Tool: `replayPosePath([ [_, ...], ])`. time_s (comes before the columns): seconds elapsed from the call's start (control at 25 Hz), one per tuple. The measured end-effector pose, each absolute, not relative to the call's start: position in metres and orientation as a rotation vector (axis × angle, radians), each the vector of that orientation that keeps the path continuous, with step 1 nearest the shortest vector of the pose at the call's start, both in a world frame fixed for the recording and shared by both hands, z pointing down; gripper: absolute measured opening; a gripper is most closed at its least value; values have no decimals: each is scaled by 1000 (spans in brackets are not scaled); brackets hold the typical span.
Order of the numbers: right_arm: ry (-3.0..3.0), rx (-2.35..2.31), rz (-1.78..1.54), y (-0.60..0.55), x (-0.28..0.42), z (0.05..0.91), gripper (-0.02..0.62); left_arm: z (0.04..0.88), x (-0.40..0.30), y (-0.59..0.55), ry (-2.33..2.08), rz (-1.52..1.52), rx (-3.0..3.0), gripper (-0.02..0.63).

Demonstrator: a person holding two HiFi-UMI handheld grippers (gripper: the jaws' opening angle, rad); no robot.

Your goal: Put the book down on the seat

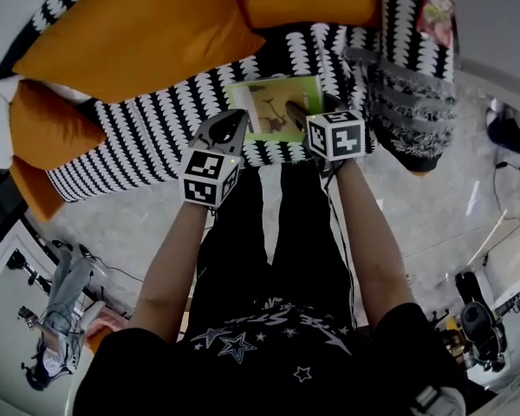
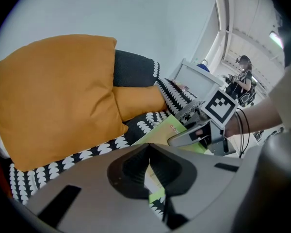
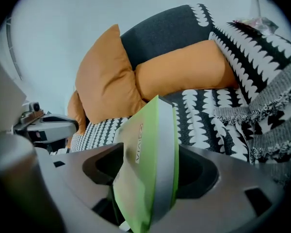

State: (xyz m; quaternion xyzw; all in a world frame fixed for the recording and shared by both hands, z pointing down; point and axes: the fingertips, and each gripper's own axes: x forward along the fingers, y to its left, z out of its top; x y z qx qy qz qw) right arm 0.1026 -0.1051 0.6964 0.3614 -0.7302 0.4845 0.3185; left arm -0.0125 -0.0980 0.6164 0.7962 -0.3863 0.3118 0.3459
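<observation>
Black-and-white sofa seat point(image 1: 139, 137) carries the book point(image 1: 273, 107); right gripper point(image 1: 323, 111) released around it, left gripper point(image 1: 229, 128) closed at its edge: both should back straight out, no drag.

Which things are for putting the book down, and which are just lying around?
For the job: green book, patterned sofa seat, left gripper, right gripper.
Lying about: orange cushions, grey knitted throw.

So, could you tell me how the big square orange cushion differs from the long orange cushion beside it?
The big square orange cushion stands on edge against the dark grey backrest; the long orange cushion lies lengthwise along it. The square one is broader, the long one slimmer. Both are plain orange and touch each other.
</observation>
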Motion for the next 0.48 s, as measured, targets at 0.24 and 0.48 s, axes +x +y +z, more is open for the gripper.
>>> replayPosePath([
  [0.24,-1843,1042,1279,-104,137,713,303,619,1,-100,-994,797,2060,9],
  [0.48,-1846,1080,1238,-107,142,705,308,610,-3,-101,-1000,800,2077,9],
])
